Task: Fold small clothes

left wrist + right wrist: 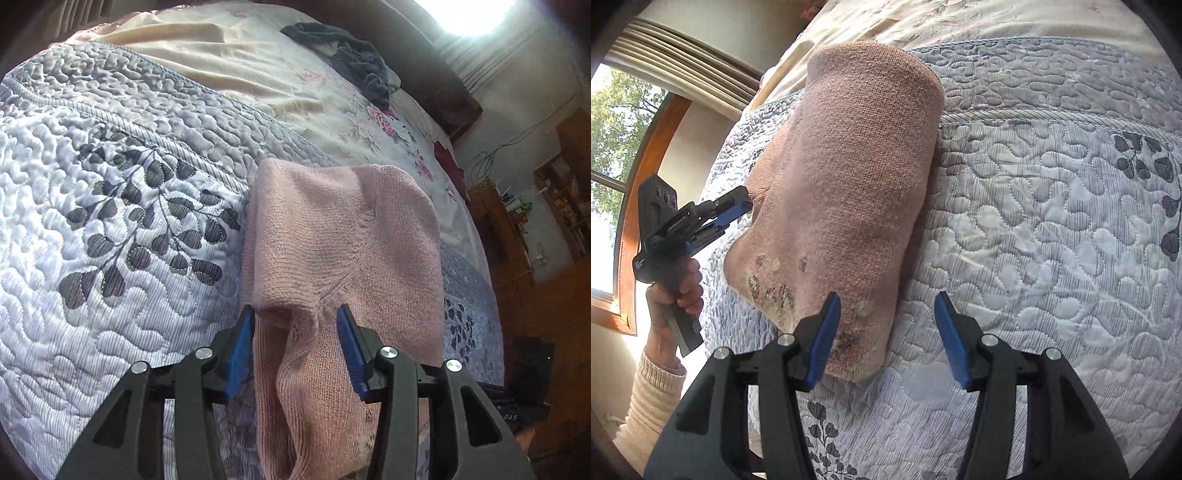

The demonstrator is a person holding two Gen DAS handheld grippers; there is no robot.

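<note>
On the quilted bedspread (110, 229) lies the pink knit garment (332, 236), folded into a thick oblong bundle, one rounded end toward the far cream sheet (207, 48) and the other end toward me. What kind of garment it is I cannot tell; its folds hide the shape, and its near end runs under my left gripper (295, 325) and out of sight at the bottom of the left wrist view. From my right wrist, the near end carries dark and pale blotches whose nature I cannot make out.

My left gripper stands released, its blue pads (240, 354) spread apart, with a raised fold of the knit lying between them; neither pad is pressed against the cloth. From the right wrist view that same gripper sits at the bundle's left edge, its tips right at the knit, though from there I cannot see the gap. A hand (672, 291) in a cream ribbed sleeve (650, 398) grips its handle.

My right gripper (886, 325) is released too, holding nothing. Its left pad overlaps the bundle's near corner, while its right pad hangs over bare quilt, so the garment lies mostly ahead and to the left of the opening.

Farther out, a dark crumpled cloth (354, 59) rests on the floral sheet (384, 129) near the bed's far side, well apart from the bundle. Wooden furniture (517, 229) past the bed is blurred, and the bright window (613, 147) washes out detail.
</note>
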